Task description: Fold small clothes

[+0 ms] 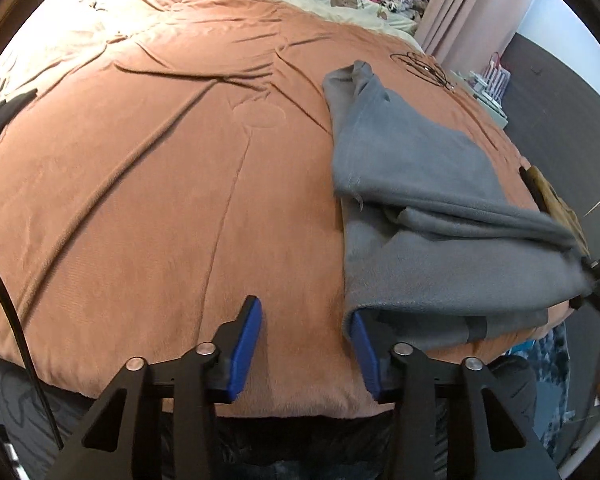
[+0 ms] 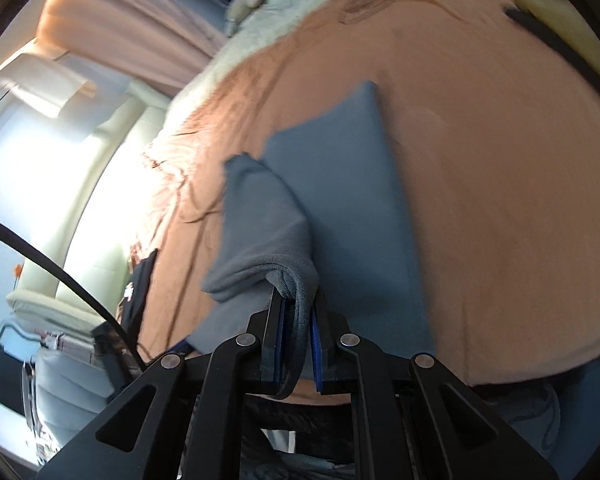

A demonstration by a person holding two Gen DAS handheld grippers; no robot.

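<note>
The grey garment [image 1: 412, 184] lies half-folded on the bed [image 1: 160, 160], its near corner beside the left tongs [image 1: 306, 344], which stand partly open and empty. The right tongs [image 2: 298, 344] clamp its edge. Lay that edge square before releasing.

The left tool [image 1: 306, 344] hangs tilted downward with its blue pads [image 1: 246, 344] parted and nothing pressed between them, while the right tool [image 2: 298, 340], also angled downward, has its pads squeezed tight on a fold of grey garment [image 2: 340, 216].
</note>
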